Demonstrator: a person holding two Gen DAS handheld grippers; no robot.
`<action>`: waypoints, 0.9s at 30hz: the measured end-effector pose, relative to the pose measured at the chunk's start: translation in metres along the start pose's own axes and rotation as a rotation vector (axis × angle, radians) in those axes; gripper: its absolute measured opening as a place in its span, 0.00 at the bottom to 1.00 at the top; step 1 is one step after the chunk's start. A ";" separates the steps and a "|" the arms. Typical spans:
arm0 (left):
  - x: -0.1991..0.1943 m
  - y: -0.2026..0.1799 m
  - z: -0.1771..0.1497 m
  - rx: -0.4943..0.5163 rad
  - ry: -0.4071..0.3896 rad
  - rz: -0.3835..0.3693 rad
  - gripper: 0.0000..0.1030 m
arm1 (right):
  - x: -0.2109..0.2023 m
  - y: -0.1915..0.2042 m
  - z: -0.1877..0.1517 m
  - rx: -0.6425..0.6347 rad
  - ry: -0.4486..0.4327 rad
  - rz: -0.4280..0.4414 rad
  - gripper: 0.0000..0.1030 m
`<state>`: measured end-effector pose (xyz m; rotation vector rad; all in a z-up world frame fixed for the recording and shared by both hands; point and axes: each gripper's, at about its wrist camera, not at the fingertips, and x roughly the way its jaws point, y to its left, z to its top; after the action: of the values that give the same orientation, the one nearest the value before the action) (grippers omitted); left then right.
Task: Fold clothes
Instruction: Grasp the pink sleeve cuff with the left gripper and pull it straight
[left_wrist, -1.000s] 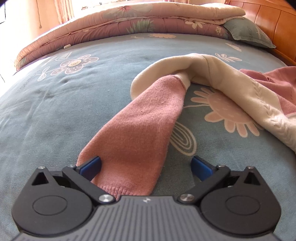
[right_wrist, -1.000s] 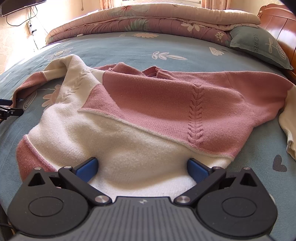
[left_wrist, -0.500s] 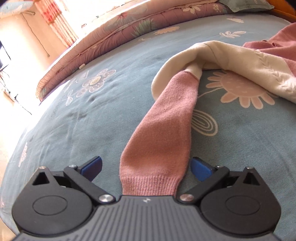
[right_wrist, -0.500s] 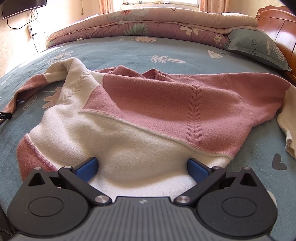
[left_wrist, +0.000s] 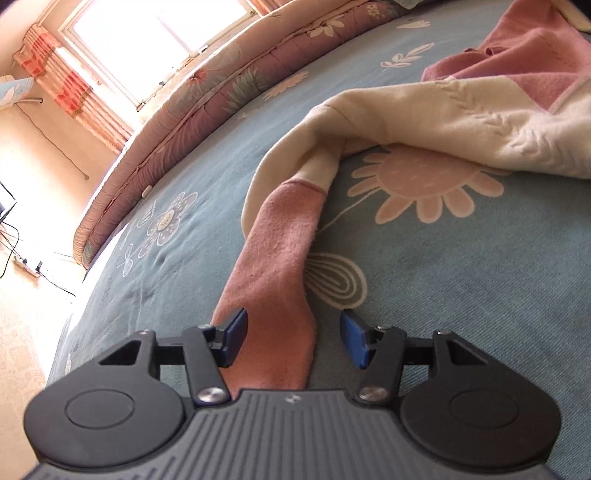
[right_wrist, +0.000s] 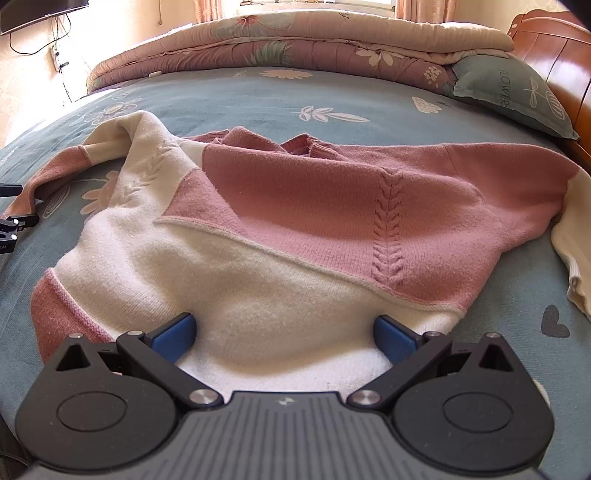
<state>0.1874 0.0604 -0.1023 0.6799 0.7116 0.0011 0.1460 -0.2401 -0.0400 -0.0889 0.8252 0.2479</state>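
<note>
A pink and cream knit sweater (right_wrist: 295, 221) lies spread on the blue flowered bedsheet (right_wrist: 258, 99). Its left sleeve (left_wrist: 273, 266) runs toward my left gripper (left_wrist: 293, 338), pink at the cuff end. The left jaws have narrowed around the cuff end but a gap remains on the right side, so the gripper is still open. My right gripper (right_wrist: 284, 336) is wide open over the cream hem (right_wrist: 288, 332) of the sweater, fingers resting on or just above the knit. The left gripper also shows at the left edge of the right wrist view (right_wrist: 11, 225).
A folded floral quilt (right_wrist: 295, 40) lies along the far side of the bed. A grey-green pillow (right_wrist: 517, 96) sits at the back right by the wooden headboard (right_wrist: 554, 51). The bed's left edge drops to the floor (left_wrist: 22, 295), with cables there.
My left gripper tilted, moved forward over the sleeve cuff, and its jaws narrowed around it. The right gripper has stayed almost still, wide open over the hem.
</note>
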 end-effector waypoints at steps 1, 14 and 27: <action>-0.001 -0.003 0.001 0.010 -0.015 0.001 0.57 | 0.000 0.000 0.000 0.000 -0.001 0.000 1.00; 0.019 0.012 -0.023 0.029 0.077 0.183 0.60 | -0.001 0.000 0.000 0.002 -0.002 0.000 1.00; 0.036 -0.001 -0.015 0.125 0.044 0.264 0.44 | 0.000 0.000 0.001 0.003 0.009 -0.002 1.00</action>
<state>0.2056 0.0764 -0.1328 0.8924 0.6636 0.2165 0.1465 -0.2398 -0.0391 -0.0884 0.8344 0.2442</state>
